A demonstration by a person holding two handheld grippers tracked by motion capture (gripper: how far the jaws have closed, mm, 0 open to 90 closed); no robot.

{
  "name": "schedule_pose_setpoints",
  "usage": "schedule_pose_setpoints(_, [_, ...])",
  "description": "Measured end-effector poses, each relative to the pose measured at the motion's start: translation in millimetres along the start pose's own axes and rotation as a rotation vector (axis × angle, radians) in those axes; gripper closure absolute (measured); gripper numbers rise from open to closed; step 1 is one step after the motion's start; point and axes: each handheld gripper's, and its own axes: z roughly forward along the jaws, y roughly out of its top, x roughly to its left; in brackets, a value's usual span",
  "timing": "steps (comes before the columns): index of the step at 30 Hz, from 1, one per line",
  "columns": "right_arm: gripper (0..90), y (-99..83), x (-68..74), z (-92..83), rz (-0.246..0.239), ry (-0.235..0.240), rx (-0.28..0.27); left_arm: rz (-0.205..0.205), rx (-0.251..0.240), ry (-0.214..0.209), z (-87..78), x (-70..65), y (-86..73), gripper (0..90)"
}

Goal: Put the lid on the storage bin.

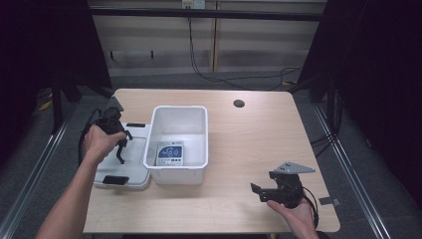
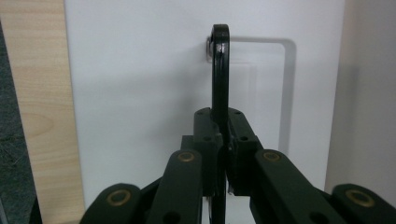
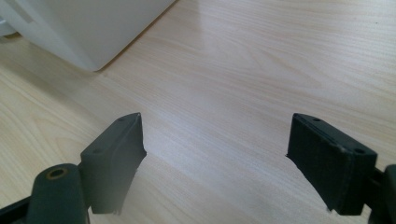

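Pointing down at the white lid (image 1: pixel 130 164), left tool (image 1: pixel 121 149) clamped on its black latch (image 2: pixel 220 70).

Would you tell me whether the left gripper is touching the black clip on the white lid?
Touching. The left gripper view shows the left gripper with its jaws shut on the black clip, which stands upright above the white lid.

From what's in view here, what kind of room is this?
Probably a lab or test booth: a bare wooden table ringed by dark curtains, cables trailing on the floor, and hand-held grippers working on a white bin.
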Motion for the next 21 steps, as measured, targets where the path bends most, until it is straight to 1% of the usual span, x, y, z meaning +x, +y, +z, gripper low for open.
schedule_pose_setpoints(1, [18.0, 0.0, -0.1, 0.0, -0.002, 0.000, 0.001, 0.003, -0.005, 0.007, -1.5, 0.4, -0.4, 84.9])
schedule_pose_setpoints(5, [18.0, 0.0, 0.0, -0.1, 0.000, 0.000, 0.000, 0.009, -0.005, 0.002, -5.3, 2.1, -1.5, 84.9])
schedule_pose_setpoints(9, [18.0, 0.0, 0.3, 0.0, -0.002, 0.000, 0.002, 0.018, -0.009, -0.008, -10.4, 5.7, -3.3, 84.9])
schedule_pose_setpoints(12, [18.0, 0.0, 0.4, 0.0, -0.002, -0.001, 0.003, 0.015, -0.014, -0.018, -13.9, 7.4, -4.5, 84.9])
schedule_pose_setpoints(13, [18.0, 0.0, 0.3, 0.0, -0.002, -0.001, 0.003, 0.024, -0.012, -0.020, -15.4, 8.7, -4.9, 84.9])
schedule_pose_setpoints(14, [18.0, 0.0, 0.3, 0.1, -0.002, -0.001, 0.004, 0.017, -0.012, -0.028, -16.6, 9.2, -5.6, 84.9])
schedule_pose_setpoints(15, [18.0, 0.1, 0.3, 0.2, -0.004, -0.001, 0.004, 0.015, -0.013, -0.028, -17.7, 9.9, -6.0, 85.0])
schedule_pose_setpoints(17, [18.0, 0.0, 0.5, 0.1, -0.005, -0.001, 0.004, 0.026, -0.013, -0.020, -21.4, 11.6, -7.1, 85.0])
schedule_pose_setpoints(18, [18.0, 0.0, 0.5, 0.1, -0.005, -0.001, 0.004, 0.026, -0.013, -0.020, -21.4, 11.6, -7.1, 85.0])
schedule_pose_setpoints(21, [18.0, 0.1, 0.5, 0.3, -0.001, -0.001, 0.003, 0.028, -0.013, -0.025, -28.4, 14.4, -9.5, 85.0])
